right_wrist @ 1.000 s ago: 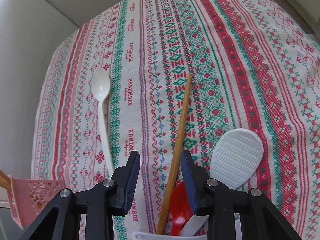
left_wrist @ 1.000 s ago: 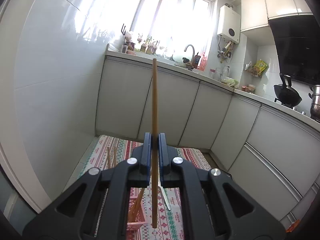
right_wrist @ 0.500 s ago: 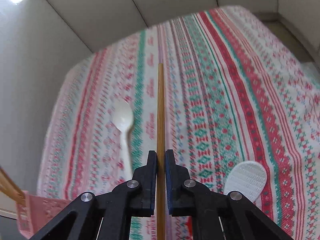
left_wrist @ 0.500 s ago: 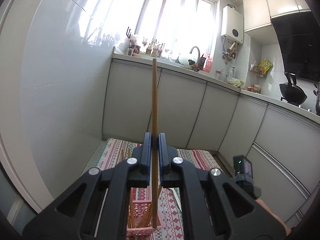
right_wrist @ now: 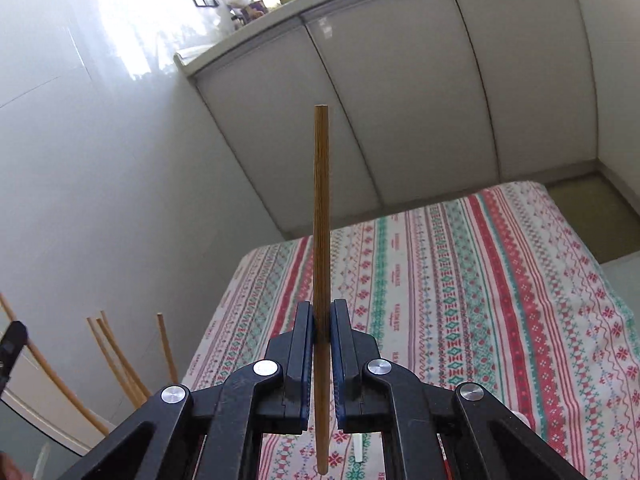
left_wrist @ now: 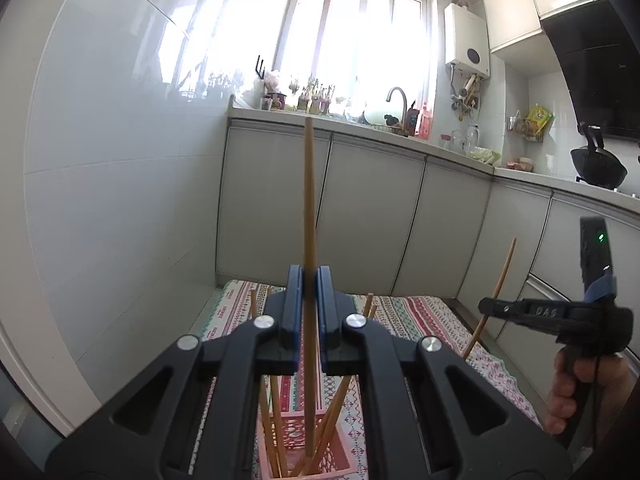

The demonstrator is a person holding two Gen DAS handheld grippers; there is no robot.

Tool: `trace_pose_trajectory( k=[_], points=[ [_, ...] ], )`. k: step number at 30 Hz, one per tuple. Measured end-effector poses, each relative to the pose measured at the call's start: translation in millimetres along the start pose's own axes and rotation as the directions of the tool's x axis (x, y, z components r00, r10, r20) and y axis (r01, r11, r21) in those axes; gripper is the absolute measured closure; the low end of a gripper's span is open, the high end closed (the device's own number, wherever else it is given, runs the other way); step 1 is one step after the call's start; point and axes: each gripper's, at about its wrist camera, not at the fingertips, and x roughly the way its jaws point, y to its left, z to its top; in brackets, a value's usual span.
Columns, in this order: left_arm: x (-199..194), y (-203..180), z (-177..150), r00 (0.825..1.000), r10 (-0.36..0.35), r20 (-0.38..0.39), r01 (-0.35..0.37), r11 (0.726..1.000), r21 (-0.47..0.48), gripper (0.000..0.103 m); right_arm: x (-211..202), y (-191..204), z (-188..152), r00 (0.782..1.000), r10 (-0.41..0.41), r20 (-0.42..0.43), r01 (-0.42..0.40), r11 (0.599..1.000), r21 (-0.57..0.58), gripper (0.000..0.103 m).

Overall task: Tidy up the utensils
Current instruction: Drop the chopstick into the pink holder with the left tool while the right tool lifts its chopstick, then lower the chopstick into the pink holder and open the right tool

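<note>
My left gripper (left_wrist: 310, 280) is shut on a wooden chopstick (left_wrist: 309, 200) held upright, its lower end reaching down into a pink perforated basket (left_wrist: 298, 436) that holds several other chopsticks. My right gripper (right_wrist: 321, 312) is shut on another wooden chopstick (right_wrist: 321, 208), also upright, lifted above the patterned tablecloth (right_wrist: 460, 280). In the left wrist view the right gripper (left_wrist: 486, 306) appears at the right, held by a hand, with its chopstick (left_wrist: 500, 276) slanting up. Chopsticks standing in the basket (right_wrist: 120, 356) show at the lower left of the right wrist view.
The table with the striped cloth (left_wrist: 420, 316) stands against grey kitchen cabinets (left_wrist: 372, 216) and a white tiled wall (left_wrist: 120, 200). A counter with a sink tap (left_wrist: 398, 98) and a wok (left_wrist: 598, 164) runs behind. A white spoon handle (right_wrist: 359, 448) peeks below my right gripper.
My right gripper closed on a chopstick, lifted it out of the white cup and tilted upward. My left gripper moved over the pink basket, lowering its chopstick into it.
</note>
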Motion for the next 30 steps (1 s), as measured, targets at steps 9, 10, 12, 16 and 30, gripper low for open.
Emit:
trace_pose_trajectory(
  k=[9,10,12,16,30],
  points=[
    [27,2,-18,0.998,0.059,-0.03,-0.059,0.998,-0.012,0.096,-19,17,2,0.999,0.037,0.035,-0.035,0.998,-0.047,0.096],
    [28,1,-19,0.997,0.071,-0.03,-0.071,0.997,-0.004,0.096,-19,16,2,0.999,0.04,0.035,-0.039,0.998,-0.045,0.096],
    [30,0,-22,0.996,0.082,-0.03,-0.082,0.997,-0.001,0.096,-20,14,2,0.999,0.042,0.034,-0.04,0.998,-0.045,0.096],
    [29,-3,-22,0.994,0.088,-0.062,-0.087,0.996,0.017,0.084,-21,13,3,0.997,0.062,0.042,-0.06,0.997,-0.046,0.096],
    [-29,20,39,0.987,0.124,-0.099,-0.137,0.981,-0.139,0.046,-32,63,0,0.983,0.17,0.067,-0.16,0.979,-0.129,0.096]
  ],
)
